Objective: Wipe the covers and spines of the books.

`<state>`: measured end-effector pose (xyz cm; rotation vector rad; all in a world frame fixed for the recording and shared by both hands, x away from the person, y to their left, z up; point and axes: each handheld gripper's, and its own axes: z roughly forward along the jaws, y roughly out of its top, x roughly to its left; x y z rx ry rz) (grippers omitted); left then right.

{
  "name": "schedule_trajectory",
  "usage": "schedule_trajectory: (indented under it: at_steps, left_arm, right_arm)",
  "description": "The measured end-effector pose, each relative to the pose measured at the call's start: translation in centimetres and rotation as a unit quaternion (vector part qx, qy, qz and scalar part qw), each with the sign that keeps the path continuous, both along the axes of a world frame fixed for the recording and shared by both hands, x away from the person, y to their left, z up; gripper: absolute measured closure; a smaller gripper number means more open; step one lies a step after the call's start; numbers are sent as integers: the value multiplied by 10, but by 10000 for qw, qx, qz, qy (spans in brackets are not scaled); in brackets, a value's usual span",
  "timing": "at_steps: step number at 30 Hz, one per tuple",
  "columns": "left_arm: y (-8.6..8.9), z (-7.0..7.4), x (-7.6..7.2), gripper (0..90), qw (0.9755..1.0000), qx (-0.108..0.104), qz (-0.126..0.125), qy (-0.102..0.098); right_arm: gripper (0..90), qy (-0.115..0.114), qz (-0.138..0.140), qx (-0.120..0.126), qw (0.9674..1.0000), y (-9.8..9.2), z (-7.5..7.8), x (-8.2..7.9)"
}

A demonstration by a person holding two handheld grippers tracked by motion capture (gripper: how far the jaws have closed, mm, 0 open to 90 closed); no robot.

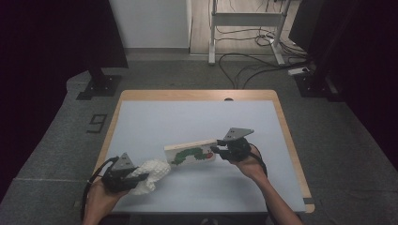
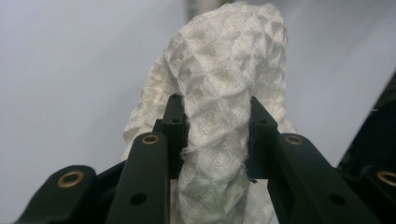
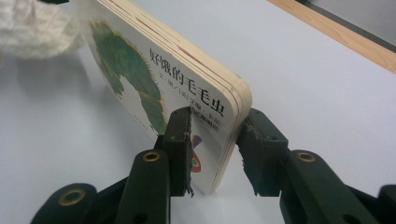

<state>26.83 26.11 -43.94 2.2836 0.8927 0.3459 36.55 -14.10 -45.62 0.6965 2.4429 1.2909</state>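
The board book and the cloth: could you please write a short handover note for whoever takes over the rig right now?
Left gripper: shut on the white cloth, bunched, at the table's near left.
Right gripper: shut on the board book, holding one end, book on edge, caterpillar cover facing the person.
Done: both things gripped; cloth next to the book's free end.
Left: likely wiping the cover, then setting both down.

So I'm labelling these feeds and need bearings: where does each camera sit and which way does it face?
High view: above the person's side, facing forward and down on the table; forearms, both grippers.
Left gripper view: rides the left gripper, looking along jaws clamping the white cloth.
Right gripper view: rides the right gripper, jaws gripping the board book.
Shared: cloth and book.
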Motion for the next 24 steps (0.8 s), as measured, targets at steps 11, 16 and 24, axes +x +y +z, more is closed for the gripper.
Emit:
schedule_trajectory:
  at_steps: [11,16,24]
  left_arm:
    - [7,-14,38,675,9987,-163,470,56]
    - [-5,-26,49,675,9990,-96,399,149]
    - [-28,-40,59,676,9995,-31,163,286]
  right_arm:
    - [640,0,-11,-18,10000,0,0,0]
    - [640,-5,-9,-17,10000,1,0,0]
    - [640,-19,-10,3,10000,0,0,0]
